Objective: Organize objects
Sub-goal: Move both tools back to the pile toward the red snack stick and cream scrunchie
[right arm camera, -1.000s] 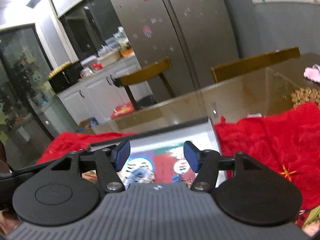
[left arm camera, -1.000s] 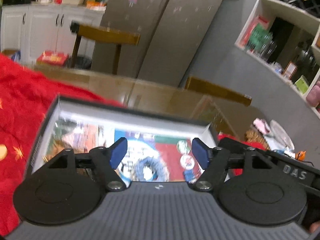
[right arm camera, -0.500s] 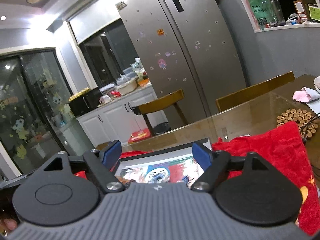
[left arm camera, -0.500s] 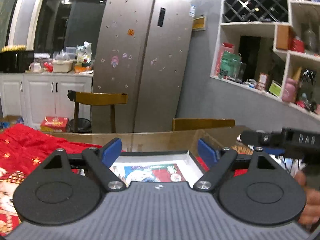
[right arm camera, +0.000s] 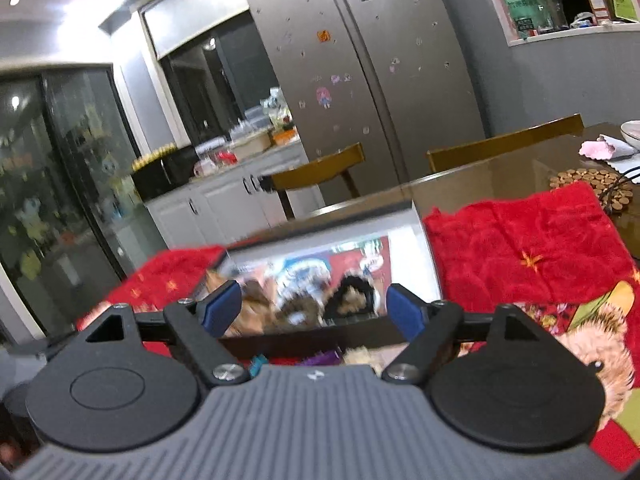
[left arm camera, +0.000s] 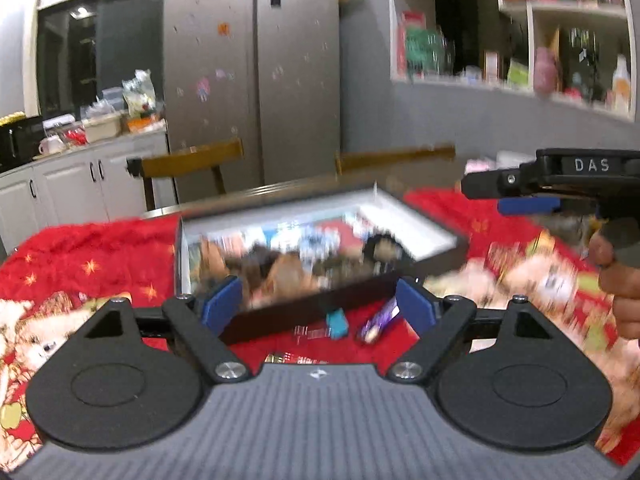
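Observation:
A shallow black box (left arm camera: 408, 216) with white inner walls and a colourful cartoon print inside lies on a red blanket (left arm camera: 92, 248). My left gripper (left arm camera: 319, 306) is open just in front of its near wall, touching nothing. A teal piece (left arm camera: 336, 322), a purple wrapper (left arm camera: 378, 320) and a small clear item (left arm camera: 308, 334) lie on the blanket before the box. My right gripper (left arm camera: 504, 198), held in a hand (left arm camera: 620, 284), hovers at the box's right. In the right wrist view this gripper (right arm camera: 314, 308) is open before the box (right arm camera: 424, 248), with the teal piece (right arm camera: 258, 364) and purple wrapper (right arm camera: 324, 358) below it.
The blanket covers a glass-topped table (right arm camera: 500, 176) with two wooden chairs (right arm camera: 320, 168) behind it. A cork trivet (right arm camera: 592, 184), a pink cloth (right arm camera: 600, 148) and a dish (right arm camera: 632, 130) sit at the table's far right. A fridge (left arm camera: 256, 72) and wall shelves (left arm camera: 520, 28) stand beyond.
Both grippers have drawn back from the box and spread wider. The left view has rolled level. The small items in front of the box have come into sight.

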`<state>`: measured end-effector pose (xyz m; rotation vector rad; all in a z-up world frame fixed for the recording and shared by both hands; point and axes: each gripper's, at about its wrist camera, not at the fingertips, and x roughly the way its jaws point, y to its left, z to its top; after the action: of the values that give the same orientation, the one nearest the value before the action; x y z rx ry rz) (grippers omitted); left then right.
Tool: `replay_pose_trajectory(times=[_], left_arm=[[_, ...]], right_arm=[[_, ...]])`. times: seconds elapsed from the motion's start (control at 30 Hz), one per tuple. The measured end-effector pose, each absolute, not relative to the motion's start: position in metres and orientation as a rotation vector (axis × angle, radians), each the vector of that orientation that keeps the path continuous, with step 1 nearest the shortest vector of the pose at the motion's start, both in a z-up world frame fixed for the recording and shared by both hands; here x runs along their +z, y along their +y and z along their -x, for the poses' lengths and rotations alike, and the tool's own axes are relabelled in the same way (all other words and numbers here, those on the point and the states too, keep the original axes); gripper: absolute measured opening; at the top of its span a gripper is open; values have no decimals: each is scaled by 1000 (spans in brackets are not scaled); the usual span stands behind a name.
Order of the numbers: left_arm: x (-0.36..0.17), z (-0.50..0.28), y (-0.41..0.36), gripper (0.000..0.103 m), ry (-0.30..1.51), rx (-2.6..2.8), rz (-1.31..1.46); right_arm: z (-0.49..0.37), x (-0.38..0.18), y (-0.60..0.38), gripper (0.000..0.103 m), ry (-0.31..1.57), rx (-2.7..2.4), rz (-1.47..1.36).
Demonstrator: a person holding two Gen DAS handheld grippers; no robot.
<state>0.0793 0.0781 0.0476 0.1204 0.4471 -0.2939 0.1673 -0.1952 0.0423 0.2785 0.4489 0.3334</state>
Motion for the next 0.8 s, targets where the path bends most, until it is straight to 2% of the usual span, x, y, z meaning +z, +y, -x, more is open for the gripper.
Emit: replay_pose_trajectory(times=[0.23,0.43,0.8], left_arm=[[10,-110,76,87,587,-363,-127],[-17,-121,66,87,625,-362,-208],[-23,-140,73,87,648,-316,-164]], right_arm=[[-173,8,-183,87,572,347,-241],[-178,-7,-175,87,602,356,-173],[-180,-20,-164,87,637,363,-132]])
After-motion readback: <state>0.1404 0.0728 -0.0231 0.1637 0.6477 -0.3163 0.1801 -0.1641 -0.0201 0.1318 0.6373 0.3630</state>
